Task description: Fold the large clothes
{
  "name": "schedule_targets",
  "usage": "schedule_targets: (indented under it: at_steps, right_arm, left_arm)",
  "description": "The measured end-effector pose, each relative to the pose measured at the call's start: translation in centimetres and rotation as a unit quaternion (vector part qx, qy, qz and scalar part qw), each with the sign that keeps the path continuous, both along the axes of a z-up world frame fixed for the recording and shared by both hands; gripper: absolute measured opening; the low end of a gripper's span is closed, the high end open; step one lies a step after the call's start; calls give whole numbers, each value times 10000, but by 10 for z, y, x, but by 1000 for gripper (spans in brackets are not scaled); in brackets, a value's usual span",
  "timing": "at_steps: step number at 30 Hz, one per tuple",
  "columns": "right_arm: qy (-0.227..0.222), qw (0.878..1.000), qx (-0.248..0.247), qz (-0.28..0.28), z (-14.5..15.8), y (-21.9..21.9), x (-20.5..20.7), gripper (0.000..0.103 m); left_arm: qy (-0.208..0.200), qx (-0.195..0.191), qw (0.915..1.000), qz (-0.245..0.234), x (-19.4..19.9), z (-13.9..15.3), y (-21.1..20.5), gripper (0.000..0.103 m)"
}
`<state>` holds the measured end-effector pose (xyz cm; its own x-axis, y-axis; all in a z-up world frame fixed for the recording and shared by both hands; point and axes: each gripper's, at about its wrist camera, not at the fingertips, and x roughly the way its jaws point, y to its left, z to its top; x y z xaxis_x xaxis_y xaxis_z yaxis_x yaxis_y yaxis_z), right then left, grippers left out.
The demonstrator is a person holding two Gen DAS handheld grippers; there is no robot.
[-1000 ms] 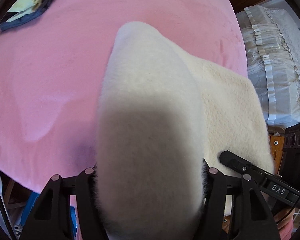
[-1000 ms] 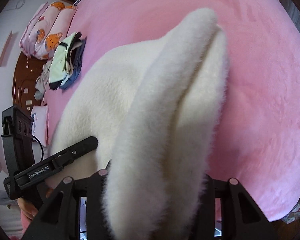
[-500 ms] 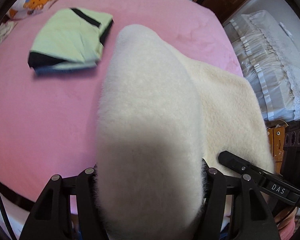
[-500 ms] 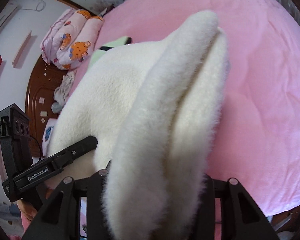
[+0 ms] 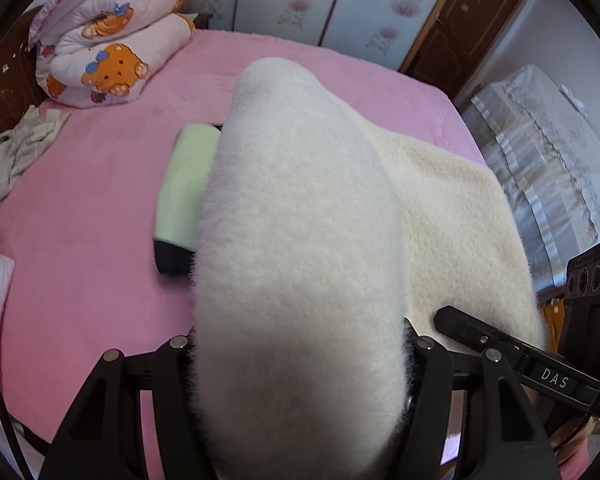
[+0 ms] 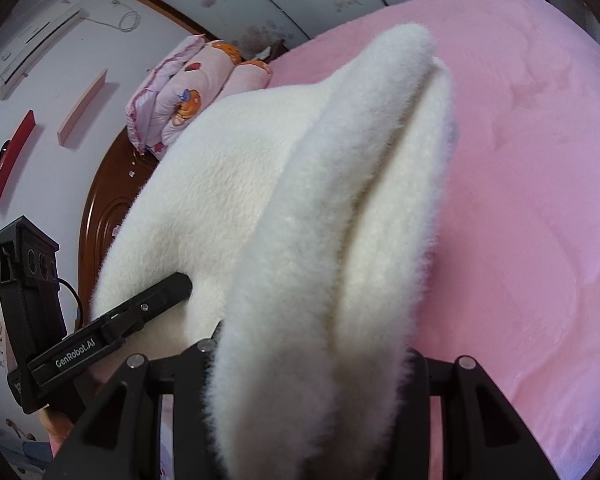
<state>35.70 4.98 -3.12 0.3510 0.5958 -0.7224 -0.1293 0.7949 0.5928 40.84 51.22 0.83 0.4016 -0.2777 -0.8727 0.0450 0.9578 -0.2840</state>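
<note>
A thick white fleece garment [image 5: 300, 240] fills the middle of the left wrist view, hanging over the pink bed [image 5: 80, 272]. My left gripper [image 5: 300, 360] is shut on one bunched end, and the pile hides the fingertips. In the right wrist view the same fleece garment [image 6: 332, 240] rises in a doubled fold from my right gripper [image 6: 312, 364], which is shut on it. The rest stretches between the two grippers. Each view shows the other tool beside the cloth: the right gripper [image 5: 480, 336] and the left gripper [image 6: 156, 300].
A folded green and black garment [image 5: 180, 192] lies on the bed, partly behind the fleece. A rolled bear-print quilt [image 5: 112, 52] and loose grey clothes [image 5: 16, 156] lie by the wooden headboard [image 6: 112, 208]. A white lace-covered piece of furniture [image 5: 548, 168] stands at the right.
Both grippers have carried the fleece up and across the bed towards the headboard. The green garment has slid behind the fleece, and the quilt, wardrobe doors and door have come into view.
</note>
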Motion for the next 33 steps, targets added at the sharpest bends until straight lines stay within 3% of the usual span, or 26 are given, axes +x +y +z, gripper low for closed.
schedule_targets:
  at_steps: [5, 11, 15, 20, 23, 26, 29, 33]
  right_arm:
    - [-368, 9993, 79, 89, 2, 41, 52, 43]
    - [-490, 9984, 174, 210, -24, 74, 112, 43]
    - [-501, 9982, 240, 209, -61, 89, 151, 43]
    - [-387, 9986, 285, 222, -133, 99, 194, 43]
    - [-8, 9992, 355, 164, -178, 98, 208, 43]
    - [-45, 9984, 504, 262, -206, 95, 211, 44]
    - [21, 9949, 987, 221, -226, 80, 211, 45]
    - [74, 9931, 1137, 283, -246, 79, 217, 49]
  left_arm:
    - [-341, -14, 9993, 133, 58, -3, 43, 62]
    - [-435, -7, 9986, 301, 118, -39, 70, 62]
    - [-454, -205, 9980, 401, 152, -86, 90, 62]
    - [-284, -598, 9955, 677, 183, -167, 109, 62]
    - [-13, -689, 9943, 811, 198, -213, 120, 63]
    - [-273, -707, 9958, 516, 199, -229, 122, 68]
    - [-502, -848, 9951, 52, 206, -242, 124, 75]
    - [-529, -854, 9946, -246, 221, -255, 127, 79]
